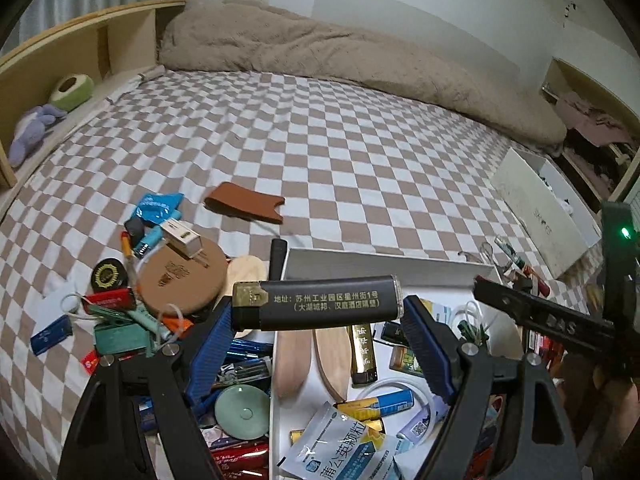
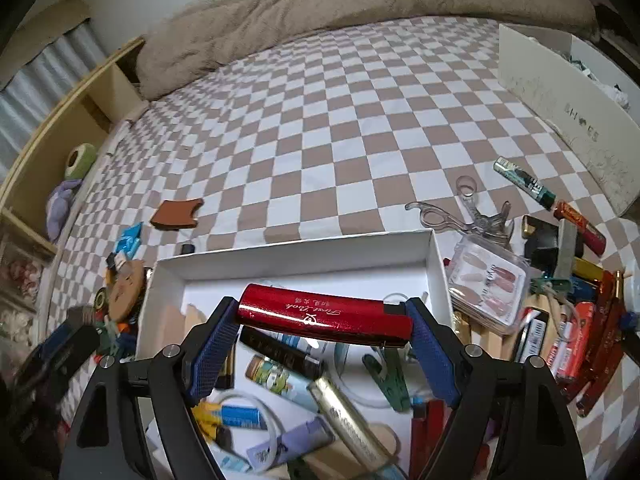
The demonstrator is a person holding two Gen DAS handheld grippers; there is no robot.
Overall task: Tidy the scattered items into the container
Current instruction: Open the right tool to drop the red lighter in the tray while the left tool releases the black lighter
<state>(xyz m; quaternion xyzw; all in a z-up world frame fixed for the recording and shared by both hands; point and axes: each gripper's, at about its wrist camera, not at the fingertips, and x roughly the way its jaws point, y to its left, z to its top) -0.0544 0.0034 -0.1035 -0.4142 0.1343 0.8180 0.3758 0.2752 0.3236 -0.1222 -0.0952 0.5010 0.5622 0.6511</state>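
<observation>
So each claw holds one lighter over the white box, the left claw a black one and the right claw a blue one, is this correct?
Nearly correct. The lighter in the right claw is red, not blue; only the claw's pads are blue, as the right wrist view shows. The rest holds: the left claw holds a black lighter, and both hang over the white box.

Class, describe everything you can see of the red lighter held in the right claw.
The red lighter is a long, glossy, metallic-looking bar with gold script and a small logo printed upside down to the camera. It lies crosswise, slightly tilted, clamped end to end between the right claw's blue pads. It hangs above the white box, touching nothing else.
</observation>
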